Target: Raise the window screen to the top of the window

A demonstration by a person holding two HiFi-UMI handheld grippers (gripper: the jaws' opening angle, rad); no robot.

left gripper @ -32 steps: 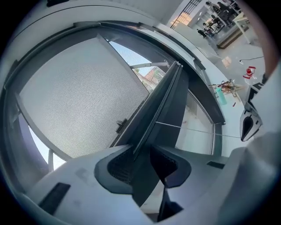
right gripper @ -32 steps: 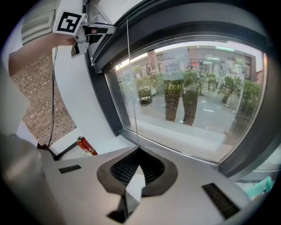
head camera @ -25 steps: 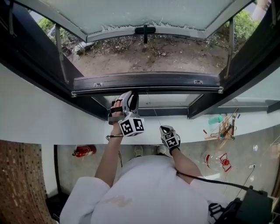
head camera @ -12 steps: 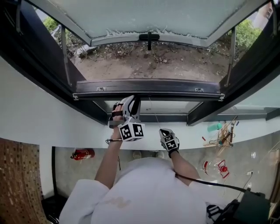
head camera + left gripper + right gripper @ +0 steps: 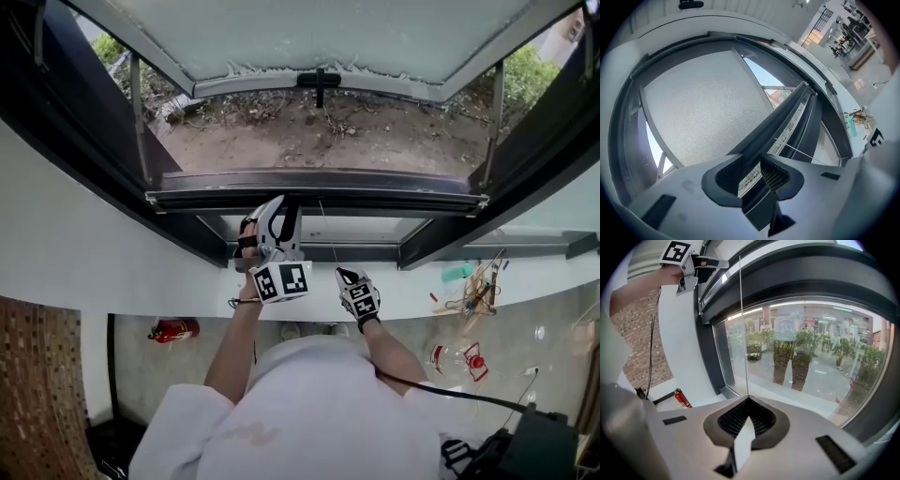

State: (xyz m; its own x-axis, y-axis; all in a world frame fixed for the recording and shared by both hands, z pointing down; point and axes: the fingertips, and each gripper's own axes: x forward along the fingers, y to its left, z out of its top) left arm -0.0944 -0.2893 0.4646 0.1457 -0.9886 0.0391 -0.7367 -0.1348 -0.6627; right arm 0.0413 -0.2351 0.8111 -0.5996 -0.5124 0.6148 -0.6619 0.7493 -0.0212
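Your left gripper (image 5: 757, 176) is clamped on the dark bottom bar (image 5: 785, 119) of the window screen (image 5: 703, 103). The screen's grey mesh stretches from that bar up into the window frame (image 5: 628, 117). Your right gripper (image 5: 748, 401) sits lower, its jaws pinched together on the thin pull cord (image 5: 742, 324). The cord runs straight up to the bar, close beside the left gripper.

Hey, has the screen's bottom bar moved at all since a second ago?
Yes. The screen's bottom bar has risen toward the camera: its ends now reach farther out along the fixed window frame.
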